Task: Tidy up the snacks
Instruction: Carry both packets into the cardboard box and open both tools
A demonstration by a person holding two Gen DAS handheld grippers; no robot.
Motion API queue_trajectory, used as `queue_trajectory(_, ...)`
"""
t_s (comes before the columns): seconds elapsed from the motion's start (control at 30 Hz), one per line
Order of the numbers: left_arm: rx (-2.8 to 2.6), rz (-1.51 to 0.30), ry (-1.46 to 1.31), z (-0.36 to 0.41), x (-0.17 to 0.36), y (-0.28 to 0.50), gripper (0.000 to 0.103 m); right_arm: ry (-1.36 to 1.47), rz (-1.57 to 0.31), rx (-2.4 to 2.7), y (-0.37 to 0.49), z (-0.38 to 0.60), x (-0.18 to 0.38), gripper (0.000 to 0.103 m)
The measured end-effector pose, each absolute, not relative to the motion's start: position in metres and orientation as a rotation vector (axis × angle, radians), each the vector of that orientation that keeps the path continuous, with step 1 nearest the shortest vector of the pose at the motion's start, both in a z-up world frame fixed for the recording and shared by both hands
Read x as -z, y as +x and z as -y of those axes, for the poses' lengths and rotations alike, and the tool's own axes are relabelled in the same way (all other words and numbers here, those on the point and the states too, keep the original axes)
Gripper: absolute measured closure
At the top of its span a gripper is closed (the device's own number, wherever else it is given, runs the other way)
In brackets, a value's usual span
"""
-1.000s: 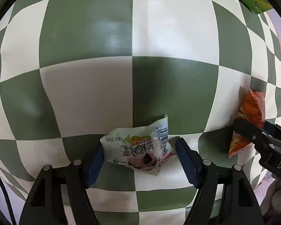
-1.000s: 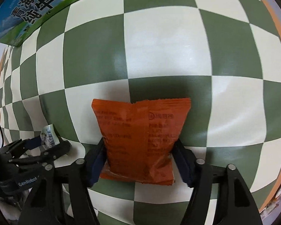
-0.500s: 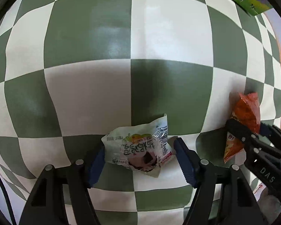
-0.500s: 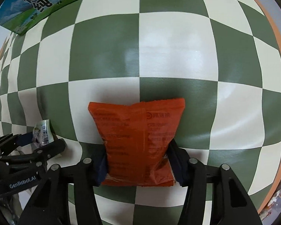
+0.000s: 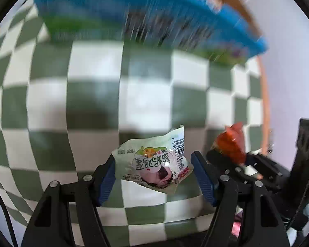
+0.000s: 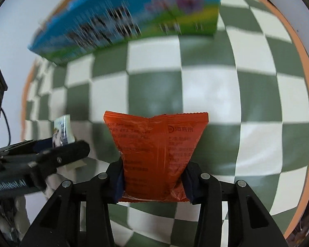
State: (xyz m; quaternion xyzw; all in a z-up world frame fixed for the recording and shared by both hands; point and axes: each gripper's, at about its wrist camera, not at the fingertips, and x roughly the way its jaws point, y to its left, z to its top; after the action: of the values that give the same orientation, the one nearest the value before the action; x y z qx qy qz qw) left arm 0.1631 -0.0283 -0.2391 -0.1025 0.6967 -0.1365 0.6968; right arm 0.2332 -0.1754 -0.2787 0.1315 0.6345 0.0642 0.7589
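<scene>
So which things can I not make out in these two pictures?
- Box: print smeared by motion blur in both views, top cut off by the edge.
- Orange packet: left view, mostly hidden behind the right gripper.
- White packet: right view, mostly hidden by the left gripper.

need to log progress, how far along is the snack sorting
Early. Done: both snacks look gripped and clear of the checkered cloth. In hand: the left gripper holds the white packet; the right gripper, whose jaws have just been closing, pinches the orange packet. Left: neither packet has been put anywhere yet, and the blue box behind shows no snacks.
</scene>
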Motion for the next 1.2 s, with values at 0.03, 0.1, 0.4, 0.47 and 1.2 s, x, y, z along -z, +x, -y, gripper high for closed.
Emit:
queue_trajectory(0.03,0.313,-1.532,-0.234,0.025,0.226,0.171,0.035,0.296,-1.361,-0.152,0.238,0.178,0.265,0.055)
queue_trajectory(0.1,0.327,-1.469,-0.253,0.017,0.195,0.19,0.035,0.31,-1.304,-0.179,0.254,0.185,0.231,0.055)
queue_trajectory(0.4,0.274,-1.331,-0.208,0.004,0.137,0.307,0.034,0.259,-1.123,-0.221,0.38,0.141,0.169,0.055)
queue_trajectory(0.47,0.25,-1.349,-0.217,0.003,0.152,0.326,0.034,0.222,-1.12,-0.199,0.408,0.132,0.177,0.055)
queue_trajectory(1.2,0.138,-1.509,-0.086,0.015,0.251,0.377,0.001,0.089,-1.335,-0.036,0.463,0.16,0.265,0.009)
